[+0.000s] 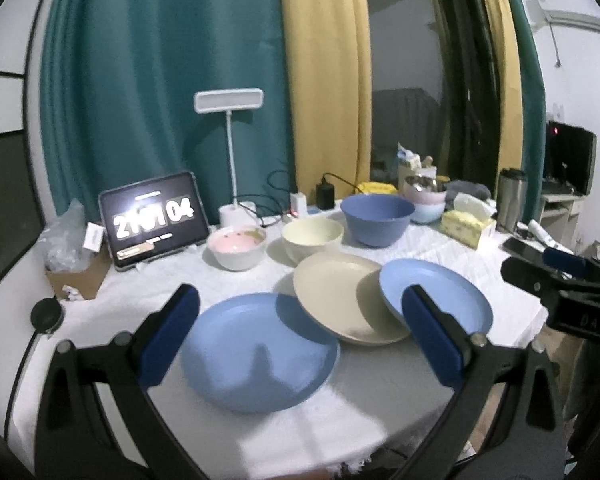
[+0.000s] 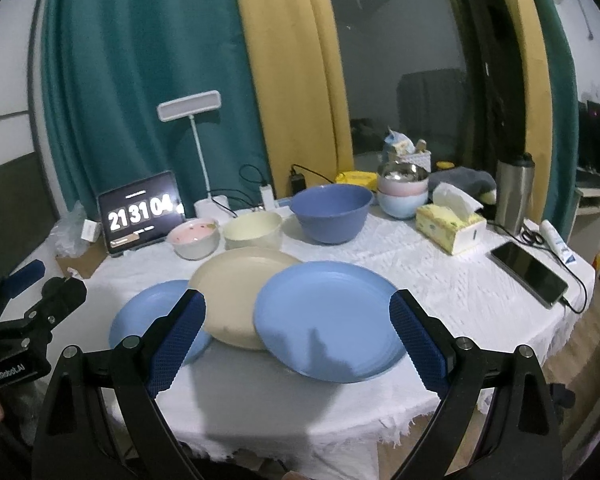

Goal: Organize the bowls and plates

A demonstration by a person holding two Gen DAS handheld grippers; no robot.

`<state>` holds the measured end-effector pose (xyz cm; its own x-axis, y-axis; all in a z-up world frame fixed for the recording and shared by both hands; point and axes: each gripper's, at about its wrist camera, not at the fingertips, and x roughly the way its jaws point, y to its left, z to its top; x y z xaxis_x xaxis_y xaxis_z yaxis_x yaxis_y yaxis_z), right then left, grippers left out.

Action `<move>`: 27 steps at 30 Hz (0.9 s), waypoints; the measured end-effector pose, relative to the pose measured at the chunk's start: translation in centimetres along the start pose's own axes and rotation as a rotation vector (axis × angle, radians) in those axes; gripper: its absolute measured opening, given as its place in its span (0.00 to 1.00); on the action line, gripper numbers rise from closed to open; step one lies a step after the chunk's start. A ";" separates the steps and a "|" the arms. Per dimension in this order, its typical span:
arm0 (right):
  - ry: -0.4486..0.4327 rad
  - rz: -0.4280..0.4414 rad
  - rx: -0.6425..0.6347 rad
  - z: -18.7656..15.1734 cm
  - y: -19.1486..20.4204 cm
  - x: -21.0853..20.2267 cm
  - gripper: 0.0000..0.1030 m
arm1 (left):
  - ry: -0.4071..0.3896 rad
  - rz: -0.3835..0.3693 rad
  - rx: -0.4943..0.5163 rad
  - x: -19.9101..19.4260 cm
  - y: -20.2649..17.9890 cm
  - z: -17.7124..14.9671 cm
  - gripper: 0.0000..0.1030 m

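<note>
Hovering over counter (image 2: pixel 440 280): left gripper (image 1: pixel 300 332) wide, right gripper (image 2: pixel 298 338) wide, both empty. Three plates (image 2: pixel 328 328) overlap in front, bowls (image 2: pixel 331 212) behind. Plates look light, stiff, slippery; grab raised rim.

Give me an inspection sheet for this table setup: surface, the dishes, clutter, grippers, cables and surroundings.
Surface: table under white cloth, front hem frayed.
Job's things: three plates overlapping, left blue plate, beige plate, right blue plate; behind them pink bowl, cream bowl, dark blue bowl; stacked bowls.
Clutter: tablet, lamp, tissue box, flask, phone.
Grippers: left gripper and right gripper open, empty.
Cables: phone cable plugged in.
Surroundings: curtains.
</note>
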<state>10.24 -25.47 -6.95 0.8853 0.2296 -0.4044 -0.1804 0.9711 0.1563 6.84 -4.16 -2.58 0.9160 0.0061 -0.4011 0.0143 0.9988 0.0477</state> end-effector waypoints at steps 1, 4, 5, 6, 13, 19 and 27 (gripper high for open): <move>0.006 -0.007 0.007 -0.1 -0.4 0.3 0.93 | 0.006 -0.004 0.007 0.4 -0.3 0.1 0.99; 0.020 -0.019 0.026 -0.2 -1.6 1.1 0.93 | 0.026 -0.015 0.028 1.7 -1.4 0.3 0.99; 0.026 -0.027 0.034 -0.2 -2.0 1.4 0.93 | 0.030 -0.019 0.035 2.1 -1.9 0.4 0.99; 0.029 -0.032 0.039 -0.3 -2.4 1.6 0.93 | 0.035 -0.025 0.045 2.6 -2.5 0.6 0.99; 0.061 -0.078 0.090 -0.7 -5.9 3.6 0.93 | 0.058 -0.062 0.111 5.4 -5.9 1.7 0.99; 0.104 -0.110 0.134 -1.0 -9.2 5.8 0.93 | 0.108 -0.109 0.159 8.6 -8.8 2.1 0.99; 0.195 -0.114 0.154 -1.6 -12.0 9.8 0.93 | 0.207 -0.130 0.158 13.7 -11.1 1.7 0.98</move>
<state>20.37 -34.82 -14.23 0.7945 0.1424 -0.5903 -0.0043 0.9734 0.2291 19.96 -15.21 -7.06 0.8015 -0.0957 -0.5903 0.2035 0.9719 0.1187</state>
